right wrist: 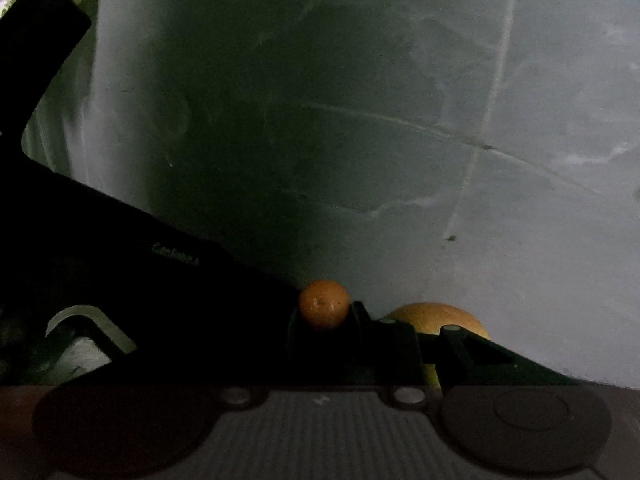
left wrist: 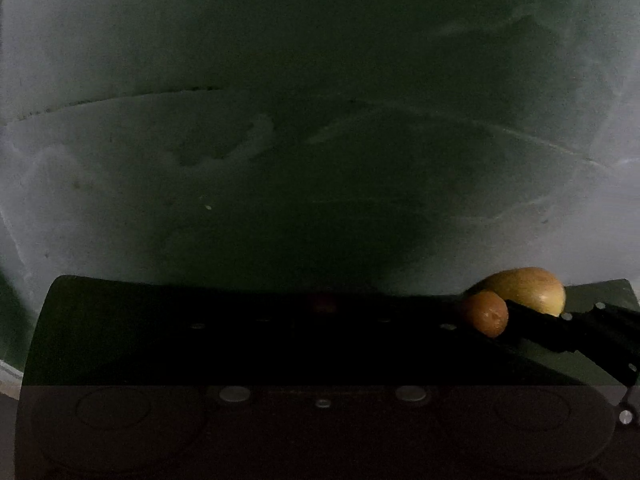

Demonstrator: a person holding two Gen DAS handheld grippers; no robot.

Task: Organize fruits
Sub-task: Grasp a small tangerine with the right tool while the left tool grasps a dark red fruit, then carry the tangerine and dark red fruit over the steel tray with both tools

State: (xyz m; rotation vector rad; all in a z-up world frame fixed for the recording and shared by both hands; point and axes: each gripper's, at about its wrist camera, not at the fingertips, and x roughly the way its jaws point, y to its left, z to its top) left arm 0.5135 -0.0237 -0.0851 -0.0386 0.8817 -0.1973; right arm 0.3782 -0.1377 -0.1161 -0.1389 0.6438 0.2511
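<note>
Left wrist view: dim and underexposed; a pale grey-green floor (left wrist: 280, 160) with thin crack lines fills most of it.
Left gripper: only its dark body (left wrist: 280, 340) shows along the bottom; its fingers are lost in shadow, so I cannot tell whether the claw is released or clenched.
Fruit, left view: a small orange fruit (left wrist: 486, 314) lies at lower right, touching a larger yellow fruit (left wrist: 528, 288) just behind it.
Right wrist view: the same pale surface (right wrist: 520, 200), crossed by two thin lines.
Right gripper: dark parts (right wrist: 380, 344) reach beside both fruits; grip state cannot be told.
Fruit, right view: the orange fruit (right wrist: 324, 304) sits left of the yellow fruit (right wrist: 428, 316), which is partly hidden.
</note>
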